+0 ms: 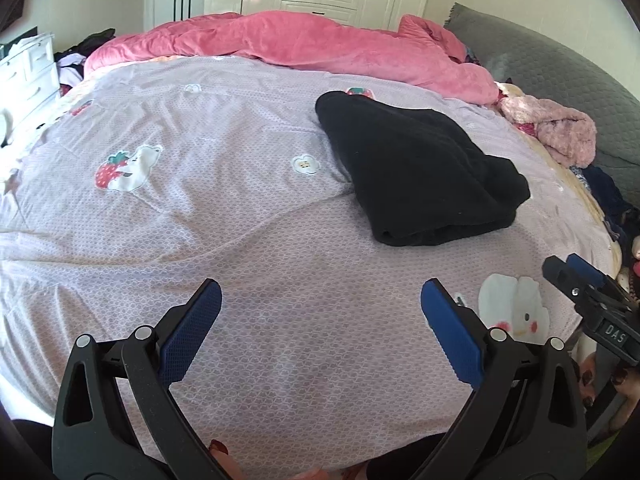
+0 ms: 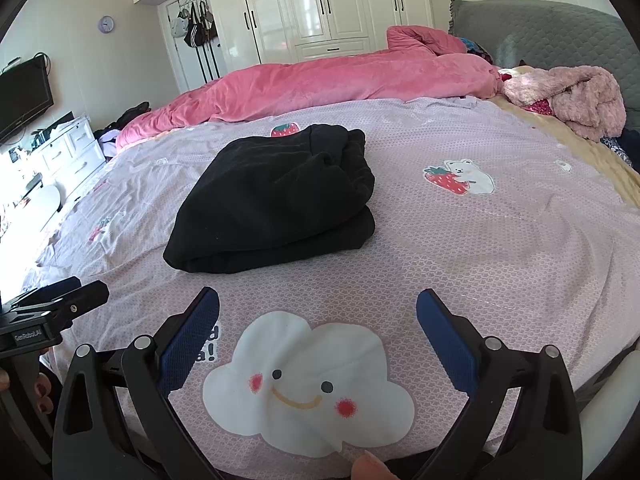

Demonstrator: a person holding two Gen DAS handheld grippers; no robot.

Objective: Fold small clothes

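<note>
A black garment (image 1: 416,168) lies folded in a thick bundle on the lilac printed bedsheet (image 1: 200,216). In the right wrist view the same black garment (image 2: 276,200) sits just beyond my right gripper (image 2: 318,306), which hangs open over a smiling cloud print with nothing between its fingers. My left gripper (image 1: 320,296) is open too, above bare sheet, with the bundle ahead and to its right. The right gripper (image 1: 576,276) shows at the right edge of the left wrist view, and the left gripper (image 2: 84,292) shows at the left edge of the right wrist view.
A pink duvet (image 2: 320,80) is heaped along the far side of the bed. A fluffy pink garment (image 2: 576,100) lies at the far right by a grey headboard (image 2: 540,28). White wardrobes (image 2: 320,4) and a white dresser (image 2: 72,148) stand beyond the bed.
</note>
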